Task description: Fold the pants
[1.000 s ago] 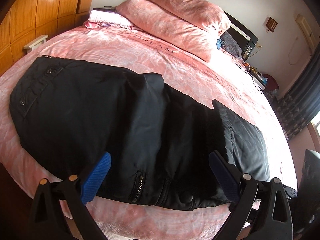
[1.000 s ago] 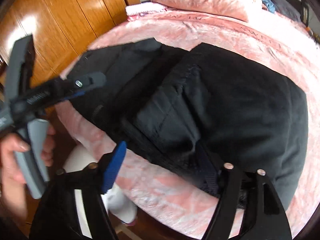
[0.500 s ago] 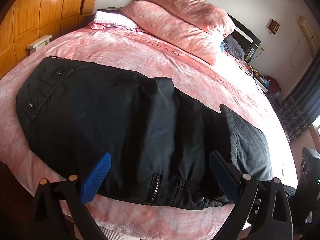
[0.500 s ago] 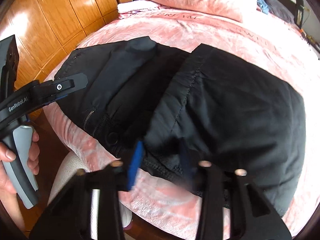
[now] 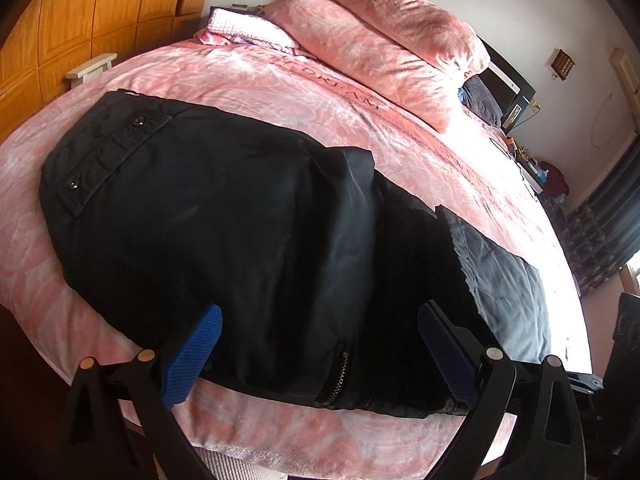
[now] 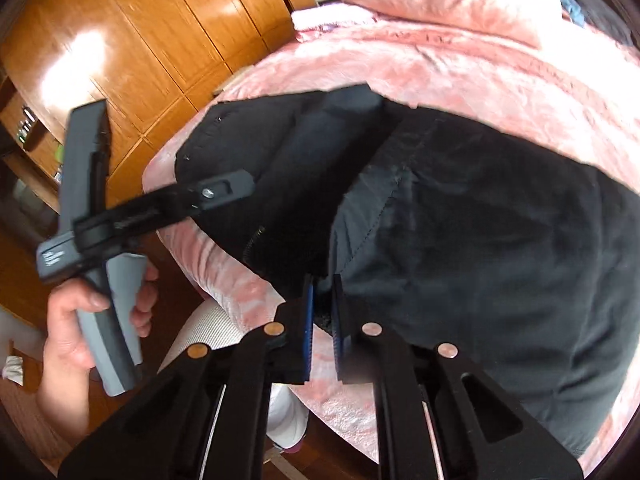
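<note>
Black pants (image 5: 240, 232) lie folded on the pink bed, waistband with buttons at the left, zipper at the near edge. They also show in the right wrist view (image 6: 460, 220). My left gripper (image 5: 320, 352) is open, its blue pads apart, just above the near edge of the pants and empty. My right gripper (image 6: 322, 320) is shut, its pads pinching the near edge of the pants. The left gripper (image 6: 224, 194), held in a hand, shows at the left of the right wrist view.
The pink bedspread (image 5: 280, 92) covers a large bed. Pink pillows (image 5: 380, 40) lie at the head. A wooden wardrobe (image 6: 140, 40) stands at the left. Dark curtains (image 5: 612, 208) and a cluttered nightstand are at the far right. A white shoe (image 6: 288, 420) stands on the floor.
My right gripper has closed from wide open and now pinches the near edge of the pants. The left gripper stays open and has drawn back slightly.
</note>
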Motion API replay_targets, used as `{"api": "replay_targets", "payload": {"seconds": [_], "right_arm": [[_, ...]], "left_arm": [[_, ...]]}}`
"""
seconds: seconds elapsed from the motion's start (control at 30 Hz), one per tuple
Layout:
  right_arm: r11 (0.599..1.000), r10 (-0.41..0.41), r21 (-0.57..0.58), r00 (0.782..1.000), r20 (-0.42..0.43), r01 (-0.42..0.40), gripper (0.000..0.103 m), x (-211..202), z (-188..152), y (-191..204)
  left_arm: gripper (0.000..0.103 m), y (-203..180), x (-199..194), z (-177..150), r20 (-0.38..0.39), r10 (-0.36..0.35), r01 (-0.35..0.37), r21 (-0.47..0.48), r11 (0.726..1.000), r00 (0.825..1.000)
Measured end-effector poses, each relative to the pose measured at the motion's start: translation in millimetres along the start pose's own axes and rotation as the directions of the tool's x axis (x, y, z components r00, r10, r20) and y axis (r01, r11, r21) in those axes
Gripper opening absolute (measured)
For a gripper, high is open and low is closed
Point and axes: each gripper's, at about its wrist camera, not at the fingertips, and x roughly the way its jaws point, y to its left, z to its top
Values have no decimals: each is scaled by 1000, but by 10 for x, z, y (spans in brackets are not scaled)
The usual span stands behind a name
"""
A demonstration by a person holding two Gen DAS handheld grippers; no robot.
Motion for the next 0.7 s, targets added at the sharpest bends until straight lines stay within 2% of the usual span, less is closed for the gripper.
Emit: {"api": "replay_targets", "payload": {"seconds": [0.23,0.27,0.3,0.33,0.37,0.4,0.5,0.6,0.7], "right_arm": [[999,29,15,999,-31,-28,11,203,-51,-93],[999,40,20,998,-42,-39,15,225,-60,-112],[998,54,31,998,-41,-52,23,223,-63,-113],[995,84,50,996,-41,-82,42,187,-72,-127],[993,108,61,994,-29,-106,48,126,-88,-134],[993,104,63,994,-12,-103,49,48,-110,-143],[993,85,80,995,44,-88,49,-282,-210,-234],[985,15,166,992,129,-36,50,-733,-352,-527],[959,-93,282,981,168,43,61,-1116,-516,-973]], "left_arm": [[99,-135,8,28,7,-15,15,22,1000,1000],[99,-166,11,30,5,-21,21,24,999,1000],[99,-202,12,30,4,-29,29,30,999,1000],[99,-234,6,27,3,-32,32,37,999,999],[99,-272,-2,23,2,-33,33,46,998,999],[99,-315,-7,17,2,-35,34,58,998,999],[99,-484,-1,-4,-15,-52,53,110,993,999],[99,-747,19,-36,-29,-73,77,194,978,997],[99,-1022,87,-106,-71,-109,124,258,958,992]]}}
